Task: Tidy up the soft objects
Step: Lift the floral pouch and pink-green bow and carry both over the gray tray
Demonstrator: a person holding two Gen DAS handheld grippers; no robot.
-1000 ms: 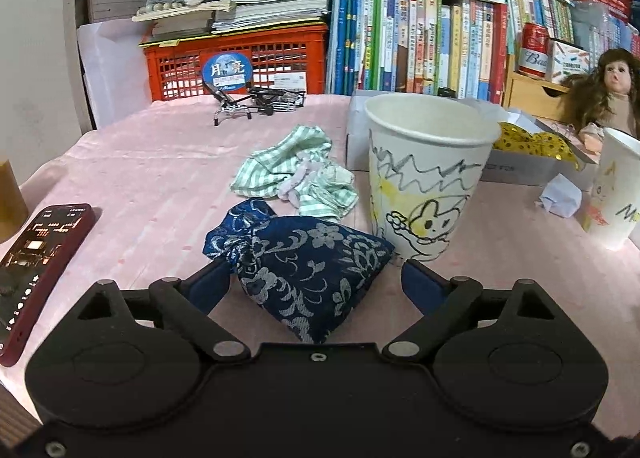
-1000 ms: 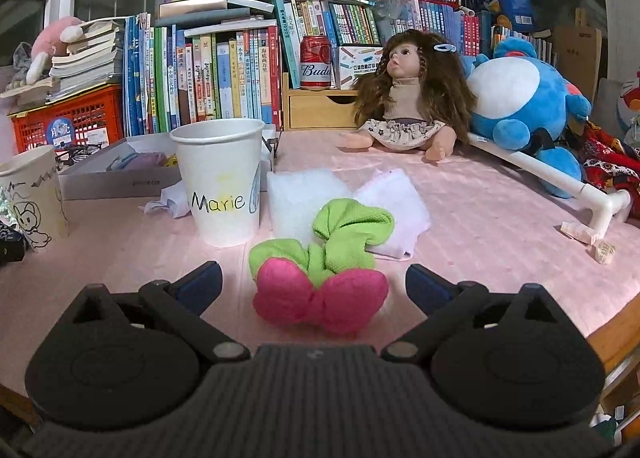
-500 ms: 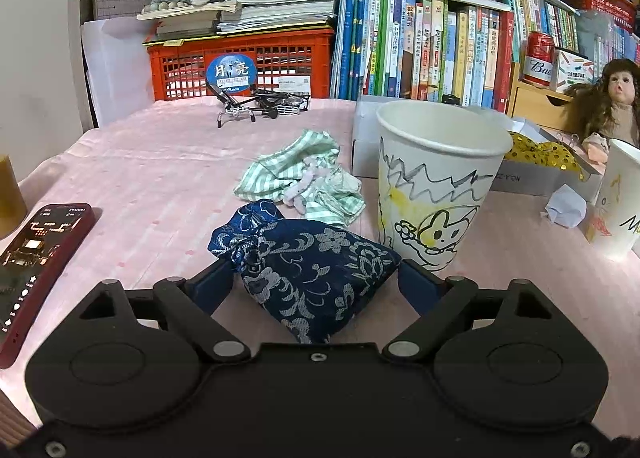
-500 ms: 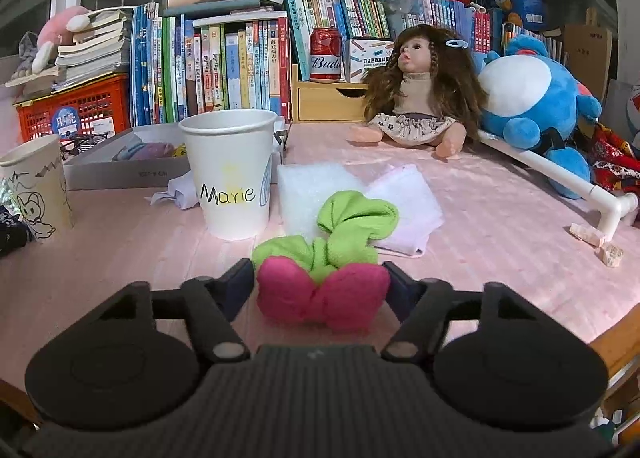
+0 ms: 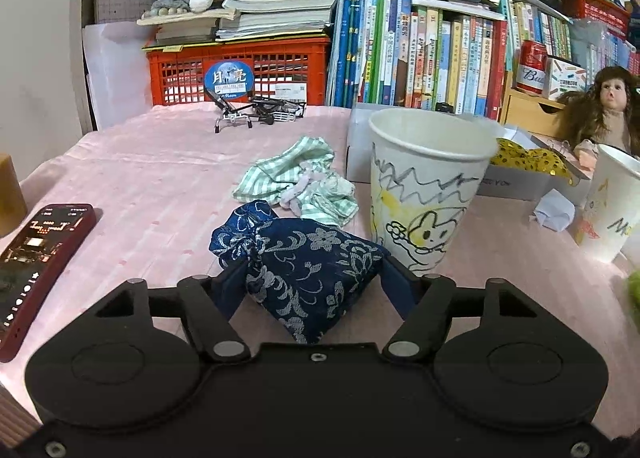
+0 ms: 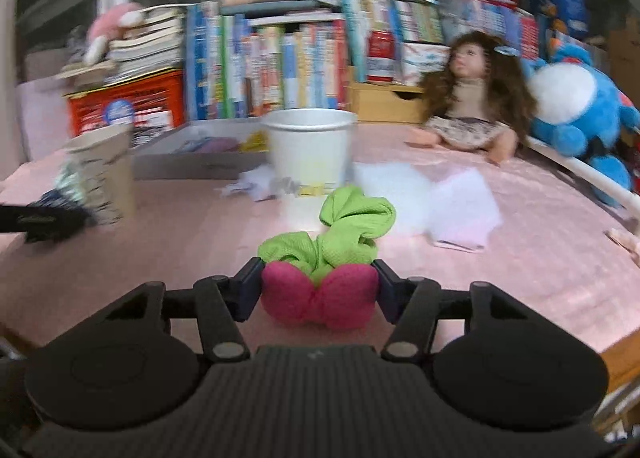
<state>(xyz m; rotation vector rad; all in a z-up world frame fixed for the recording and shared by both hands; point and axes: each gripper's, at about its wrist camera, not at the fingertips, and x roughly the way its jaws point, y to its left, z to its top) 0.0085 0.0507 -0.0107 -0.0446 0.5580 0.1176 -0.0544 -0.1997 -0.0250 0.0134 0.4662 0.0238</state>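
Note:
My left gripper (image 5: pixel 312 282) is shut on a dark blue floral pouch (image 5: pixel 304 262) on the pink tablecloth, just left of a paper cup with a rabbit drawing (image 5: pixel 424 193). A green checked cloth (image 5: pixel 296 181) lies behind the pouch. My right gripper (image 6: pixel 318 290) is shut on a pink and green soft toy (image 6: pixel 324 258) and holds it in front of a white paper cup (image 6: pixel 310 149). The rabbit cup (image 6: pixel 104 173) and the left gripper (image 6: pixel 44 219) show blurred at the left of the right wrist view.
A dark red phone (image 5: pixel 36 258) lies at the left. A grey box (image 5: pixel 516 173) holds yellow fabric. White cloths (image 6: pixel 432 197) lie right of the white cup. A doll (image 6: pixel 472 109), a blue plush (image 6: pixel 580 105), books and a red crate (image 5: pixel 240 69) line the back.
Both grippers have closed: the left on the blue pouch, the right on the pink and green toy. The right gripper has lifted and swung, and its view is now blurred.

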